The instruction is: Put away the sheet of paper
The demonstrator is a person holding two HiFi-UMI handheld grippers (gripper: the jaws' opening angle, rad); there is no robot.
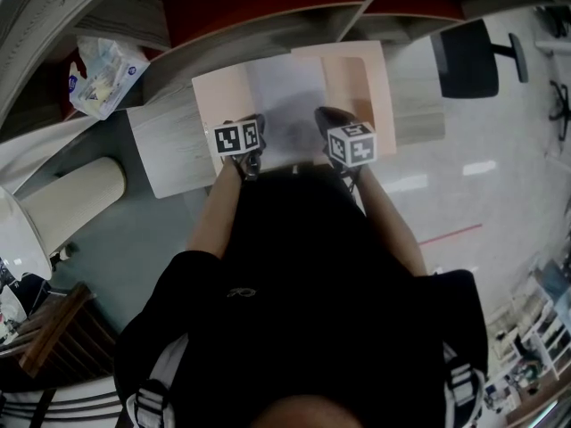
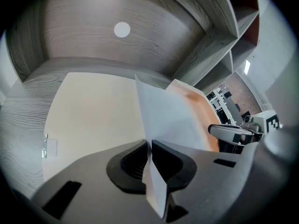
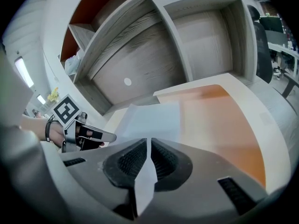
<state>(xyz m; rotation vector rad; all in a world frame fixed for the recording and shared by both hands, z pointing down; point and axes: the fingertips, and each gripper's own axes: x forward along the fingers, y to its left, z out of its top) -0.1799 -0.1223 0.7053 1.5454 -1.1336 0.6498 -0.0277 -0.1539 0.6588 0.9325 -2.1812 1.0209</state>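
The left gripper [image 2: 149,154] pinches the near left edge of the sheet of paper [image 1: 285,105], its jaws pressed onto it. The sheet spans between both grippers, above an open peach folder [image 1: 357,78] (lying flat on the grey wooden desk [image 1: 165,154]). The right gripper [image 3: 148,158] clamps the sheet's near right edge likewise.

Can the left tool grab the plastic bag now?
Probably not yet. The left tool is shut on the paper, and so is the right tool. The bag lies well off to its left, so it would have to let go first.
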